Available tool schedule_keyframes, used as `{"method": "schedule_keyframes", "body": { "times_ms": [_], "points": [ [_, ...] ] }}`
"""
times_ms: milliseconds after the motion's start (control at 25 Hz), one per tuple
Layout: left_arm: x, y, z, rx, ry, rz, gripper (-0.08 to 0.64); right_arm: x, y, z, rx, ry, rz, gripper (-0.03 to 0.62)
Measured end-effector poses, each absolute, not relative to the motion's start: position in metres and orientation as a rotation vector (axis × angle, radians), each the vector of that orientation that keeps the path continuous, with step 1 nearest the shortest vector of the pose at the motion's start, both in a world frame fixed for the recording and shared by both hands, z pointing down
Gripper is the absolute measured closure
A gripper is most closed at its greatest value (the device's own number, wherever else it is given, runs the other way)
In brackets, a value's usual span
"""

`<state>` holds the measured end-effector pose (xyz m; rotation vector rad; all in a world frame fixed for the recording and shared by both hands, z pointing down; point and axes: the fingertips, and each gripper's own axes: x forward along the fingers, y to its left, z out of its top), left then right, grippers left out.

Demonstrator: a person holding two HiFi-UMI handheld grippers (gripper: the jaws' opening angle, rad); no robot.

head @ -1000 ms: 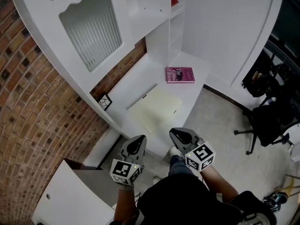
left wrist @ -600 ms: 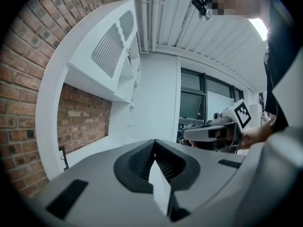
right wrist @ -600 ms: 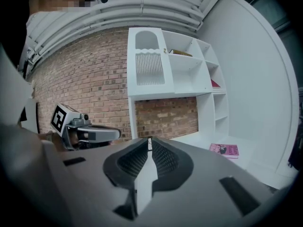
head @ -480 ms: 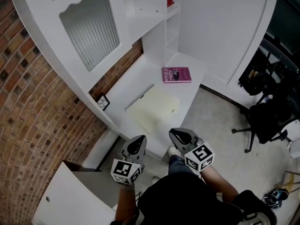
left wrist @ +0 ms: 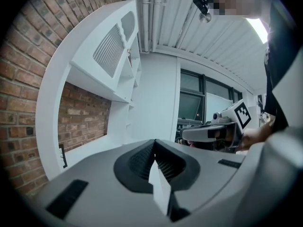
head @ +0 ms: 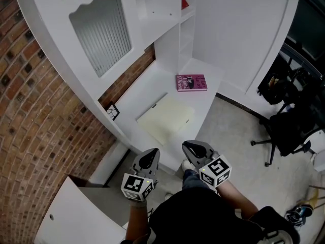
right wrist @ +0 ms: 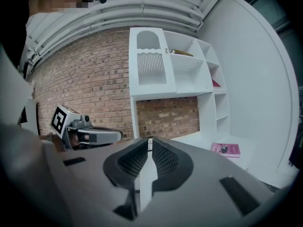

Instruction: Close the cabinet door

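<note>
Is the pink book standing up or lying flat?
Lying flat: the pink book rests cover-up on the white desk top.

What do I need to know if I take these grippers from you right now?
Left gripper: shut, empty.
Right gripper: shut, empty, beside the left one, in front of the desk.
Doors: the low door on your left looks swung out, with a grey inside showing behind it. The ribbed door up top looks shut.
Done: nothing yet; neither gripper touches a door.
Left to do: push the low door shut, probably with the left gripper, since it is nearer.
</note>
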<state>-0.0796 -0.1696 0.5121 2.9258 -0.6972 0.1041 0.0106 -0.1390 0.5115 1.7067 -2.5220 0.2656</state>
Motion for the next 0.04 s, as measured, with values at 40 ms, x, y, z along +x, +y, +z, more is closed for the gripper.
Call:
{"method": "schedule_keyframes", "body": {
  "times_ms": [40],
  "points": [
    [-0.0799, -0.1689, 0.5118, 2.926, -0.695, 0.102, 0.551, 0.0101, -0.1385, 0.5119, 1.708, -2.523, 0.266, 0.555]
  ]
}}
